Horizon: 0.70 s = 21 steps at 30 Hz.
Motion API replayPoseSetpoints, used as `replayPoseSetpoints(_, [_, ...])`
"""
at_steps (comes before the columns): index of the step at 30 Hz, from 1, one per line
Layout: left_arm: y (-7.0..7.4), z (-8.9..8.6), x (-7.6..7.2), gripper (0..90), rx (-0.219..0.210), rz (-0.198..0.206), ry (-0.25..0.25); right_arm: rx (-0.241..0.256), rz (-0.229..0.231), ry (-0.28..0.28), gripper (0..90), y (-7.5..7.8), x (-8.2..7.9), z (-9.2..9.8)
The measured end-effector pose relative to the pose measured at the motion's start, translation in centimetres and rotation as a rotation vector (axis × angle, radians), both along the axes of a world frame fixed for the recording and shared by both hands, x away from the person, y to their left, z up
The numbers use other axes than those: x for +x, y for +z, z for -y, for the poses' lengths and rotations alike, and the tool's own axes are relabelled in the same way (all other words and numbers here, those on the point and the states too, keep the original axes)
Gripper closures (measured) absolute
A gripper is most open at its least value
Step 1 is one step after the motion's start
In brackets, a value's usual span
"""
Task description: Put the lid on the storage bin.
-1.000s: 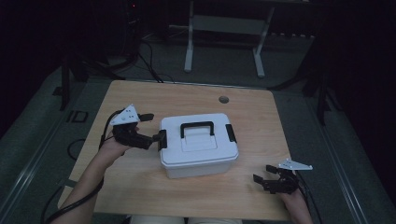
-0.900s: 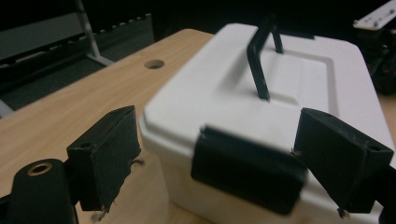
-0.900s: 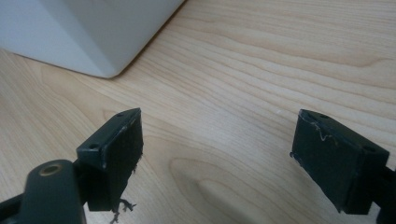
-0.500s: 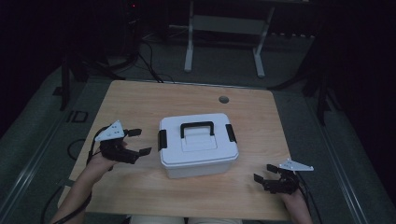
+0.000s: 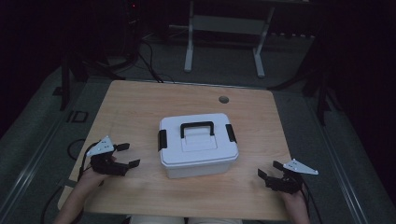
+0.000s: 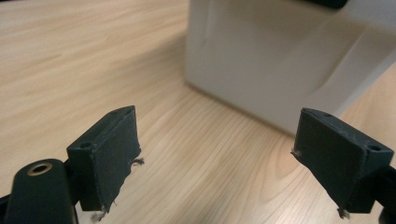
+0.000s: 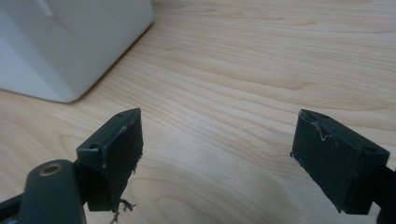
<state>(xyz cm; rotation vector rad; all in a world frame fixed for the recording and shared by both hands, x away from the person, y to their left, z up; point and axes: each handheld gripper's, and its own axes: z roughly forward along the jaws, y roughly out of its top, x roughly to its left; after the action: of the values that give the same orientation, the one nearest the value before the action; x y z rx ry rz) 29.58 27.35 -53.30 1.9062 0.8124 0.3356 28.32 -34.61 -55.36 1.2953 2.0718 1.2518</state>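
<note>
Storage box first: it sits near the middle of the tabletop, white, lid on, with a black carry handle lying across the top and 2 black latches, one on the end toward our left and one on the end toward our right. Both latches look folded flat against the ends, so we judge the box to be closed.

Our left gripper hovers near the front left corner of the tabletop, clear of the box, with its jaws apart and pointed toward the left latch end. In the left gripper view the gripper holds nothing between its jaws, and the white wall of the box rises just ahead. Our right gripper rests near the front right edge, also apart from the box, jaws spread wide. In the right gripper view that gripper is empty too, with a rounded lower corner of the box off to one side.

We judge this to be a pause between steps: neither gripper touches anything, and the box is what both point at. If the work is opening it, the next move calls for bringing each gripper in to its own latch, catching the lower lip, and swinging it outward. We would need the box steadied, since it may slide on the smooth wood.
</note>
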Motion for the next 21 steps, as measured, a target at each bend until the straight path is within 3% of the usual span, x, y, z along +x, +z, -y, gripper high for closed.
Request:
replayPoseSetpoints(4, [-0.8,-0.7,-0.5,13.7,-0.006,0.009,0.05,-0.015,0.001,-0.018,15.3,-0.1,0.0,0.1])
replayPoseSetpoints(12, [-1.7,-1.4,-1.7,13.8,0.06,0.023,0.123,-0.015,0.029,-0.053,15.3,0.0,-0.2,0.2])
replayPoseSetpoints(21, [-2.1,-1.5,-3.0,13.7,0.106,0.068,0.269,-0.011,0.071,-0.13,15.2,0.0,-0.4,0.6])
